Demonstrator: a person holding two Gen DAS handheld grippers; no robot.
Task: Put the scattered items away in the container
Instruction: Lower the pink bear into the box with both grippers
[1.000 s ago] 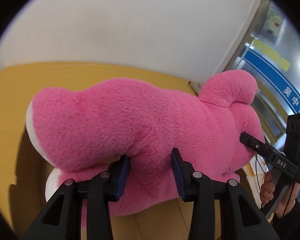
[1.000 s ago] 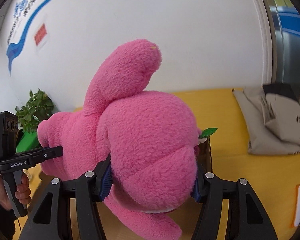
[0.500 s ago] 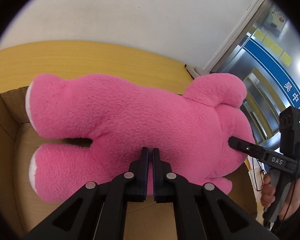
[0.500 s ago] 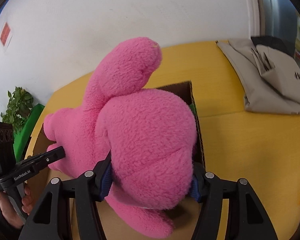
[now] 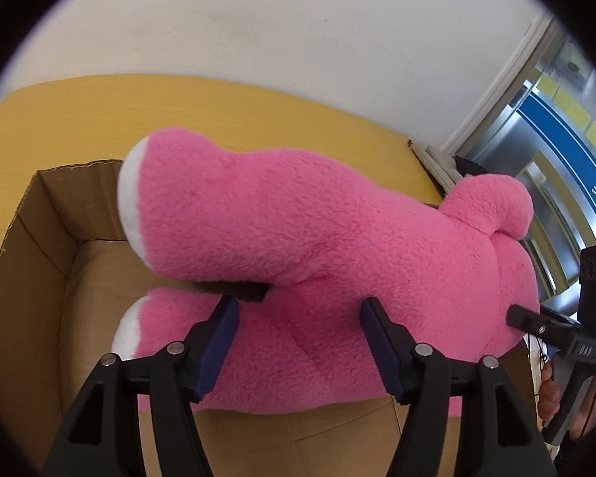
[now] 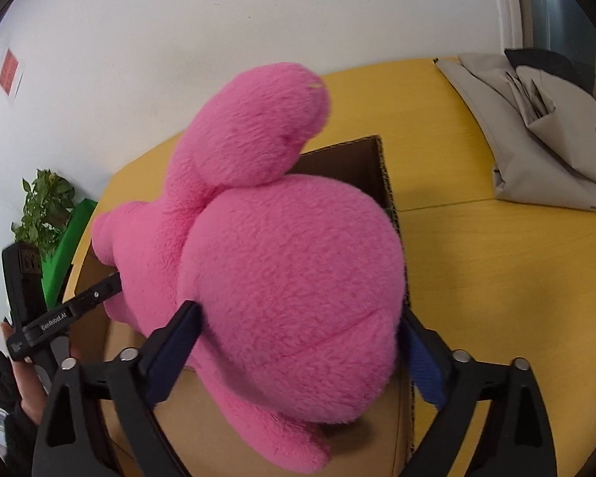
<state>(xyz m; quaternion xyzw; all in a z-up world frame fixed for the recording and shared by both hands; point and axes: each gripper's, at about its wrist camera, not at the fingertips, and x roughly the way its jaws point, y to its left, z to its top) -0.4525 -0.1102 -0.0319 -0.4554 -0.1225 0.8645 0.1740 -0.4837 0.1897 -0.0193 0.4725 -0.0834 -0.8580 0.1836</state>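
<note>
Overhead, white wall (image 5: 298,31); yellow tabletop (image 6: 496,270).

pink plush (image 5: 322,262) filling cardboard box (image 5: 39,214), left end free

Box floor (image 5: 99,278) largely covered by the pink plush toy (image 5: 318,238); anything lying beneath not discernible. Toy's face turned away in both views. Near wall of the box cut off by the lower edge. Blue door sign (image 5: 592,171) cropped at right, lettering incomplete. Printing on the grey bag (image 6: 536,139) cropped, illegible.
</note>
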